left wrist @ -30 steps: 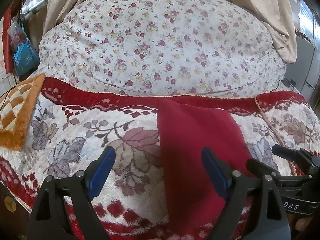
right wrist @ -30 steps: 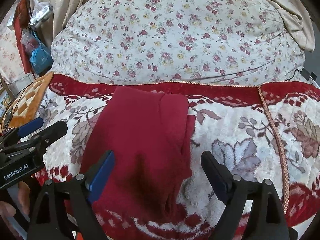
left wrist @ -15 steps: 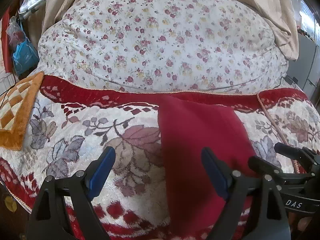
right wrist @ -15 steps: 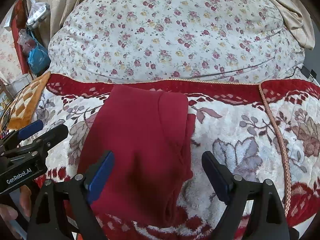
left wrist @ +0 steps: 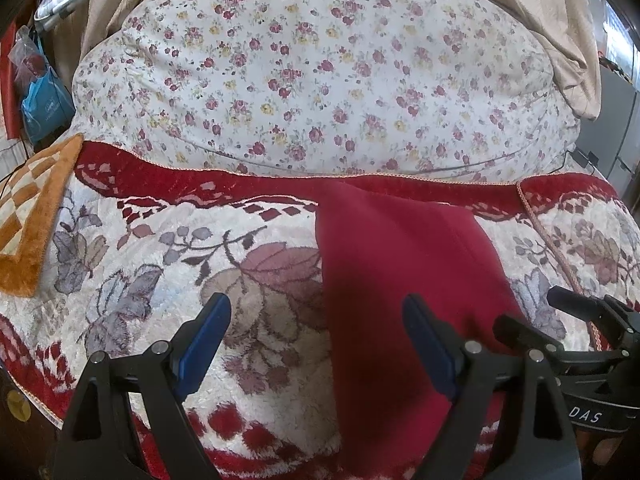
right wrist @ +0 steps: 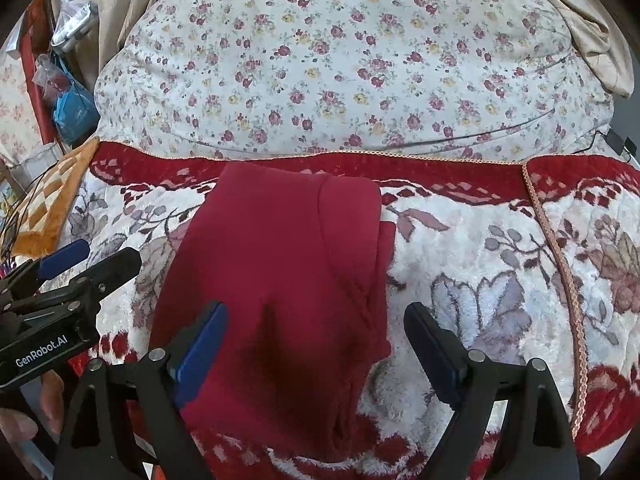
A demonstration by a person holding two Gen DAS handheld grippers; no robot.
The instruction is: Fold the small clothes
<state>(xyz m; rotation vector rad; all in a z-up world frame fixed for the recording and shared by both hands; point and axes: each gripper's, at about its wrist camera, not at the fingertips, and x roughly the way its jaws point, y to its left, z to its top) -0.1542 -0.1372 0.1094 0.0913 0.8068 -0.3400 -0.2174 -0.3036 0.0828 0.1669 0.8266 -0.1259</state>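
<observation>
Little has changed since the earlier frames: the folded red garment [right wrist: 280,280] still lies on the floral blanket [right wrist: 480,264], before the quilt [right wrist: 340,60]. Both the left hand-held gripper [left wrist: 316,320] and right hand-held gripper [right wrist: 316,328] stay wide open, holding nothing. The garment's near edge is cut off.

Both wrist views low, forward; share red garment [left wrist: 400,280].
</observation>
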